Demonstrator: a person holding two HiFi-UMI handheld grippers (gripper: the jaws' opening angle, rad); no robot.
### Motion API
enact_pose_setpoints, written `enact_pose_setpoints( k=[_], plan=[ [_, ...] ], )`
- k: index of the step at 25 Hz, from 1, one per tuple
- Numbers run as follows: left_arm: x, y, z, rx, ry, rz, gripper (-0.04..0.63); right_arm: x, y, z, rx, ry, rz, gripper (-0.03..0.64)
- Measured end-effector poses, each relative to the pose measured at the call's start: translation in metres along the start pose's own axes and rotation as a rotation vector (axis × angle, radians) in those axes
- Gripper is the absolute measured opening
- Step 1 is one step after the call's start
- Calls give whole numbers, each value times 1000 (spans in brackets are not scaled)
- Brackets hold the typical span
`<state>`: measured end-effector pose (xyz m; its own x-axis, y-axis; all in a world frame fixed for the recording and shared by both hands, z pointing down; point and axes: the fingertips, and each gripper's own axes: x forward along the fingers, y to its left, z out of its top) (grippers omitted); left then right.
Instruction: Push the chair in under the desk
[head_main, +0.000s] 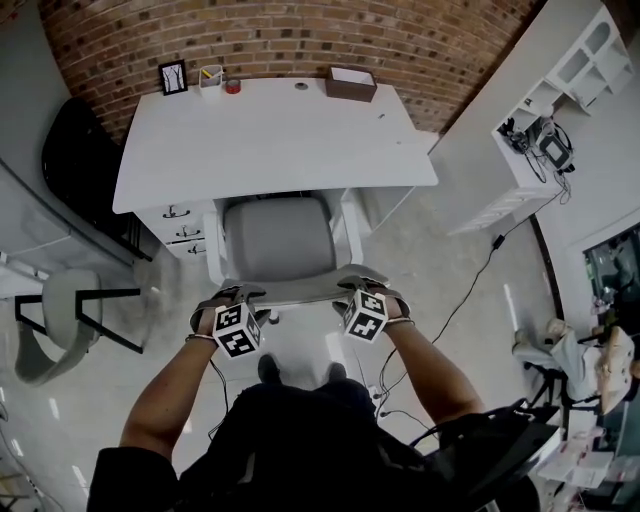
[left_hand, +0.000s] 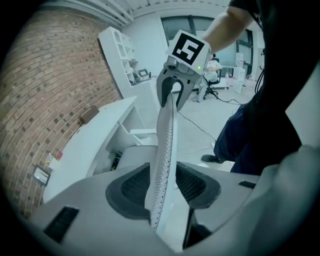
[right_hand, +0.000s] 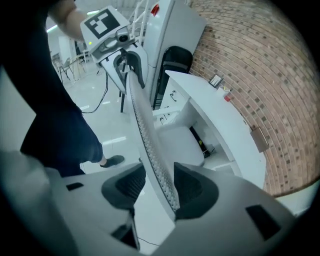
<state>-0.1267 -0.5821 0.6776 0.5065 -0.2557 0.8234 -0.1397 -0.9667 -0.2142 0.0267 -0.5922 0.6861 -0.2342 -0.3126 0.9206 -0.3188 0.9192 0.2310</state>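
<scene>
**Chair** (head_main: 278, 238): the seat is a rounded-square pad in smooth mid-grey, set in a white frame with a white arm on each side. The backrest (head_main: 295, 291) is a thin, pale sheet, finely perforated, with a gently curved top edge.

**Position:** in the knee opening of the desk (head_main: 260, 140), with the front of the seat under the desk's edge and the backrest outside, nearest the person. The seat faces the desk and the brick wall (head_main: 280, 35). The backrest's top edge runs left to right, parallel to the desk front.

**Left gripper** (left_hand: 164, 186): grey shell with dark ribbed pads. The jaws are apart and straddle the backrest's top edge near its left end, with a gap at each pad.

**Right gripper** (right_hand: 155, 187): the same build, jaws apart astride the edge's right end.

**Desk:** matte white rectangular top, with drawers (head_main: 180, 225) with dark handles on the left. On its far edge stand a black picture frame (head_main: 173, 77), a white cup (head_main: 210, 77) and a brown box (head_main: 351, 84).

**Floor:** pale, glossy.
</scene>
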Motion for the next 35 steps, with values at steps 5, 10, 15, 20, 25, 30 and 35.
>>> enact_pose_setpoints(
  k=[5, 10, 15, 20, 25, 30, 35],
  plan=[
    [-20, 4, 8, -105, -52, 39, 166, -24, -8, -8, 166, -96, 48, 186],
    [-33, 6, 21, -266, -99, 108, 164, -53, -27, -15, 271, -208, 25, 152],
    [-73, 34, 59, -463, -303, 281, 97, -99, -65, 0, 479, -423, -12, 125],
    [-119, 61, 93, -668, -510, 453, 11, -145, -101, 10, 574, -594, -114, 96],
    [-158, 71, 125, -806, -702, 567, 8, -185, -128, 13, 636, -727, -223, 40],
    [-180, 78, 135, -838, -709, 661, 8, -221, -142, 13, 716, -802, -311, 9],
    [-197, 81, 145, -782, -680, 737, 8, -244, -151, 19, 692, -884, -366, 9]
  ],
)
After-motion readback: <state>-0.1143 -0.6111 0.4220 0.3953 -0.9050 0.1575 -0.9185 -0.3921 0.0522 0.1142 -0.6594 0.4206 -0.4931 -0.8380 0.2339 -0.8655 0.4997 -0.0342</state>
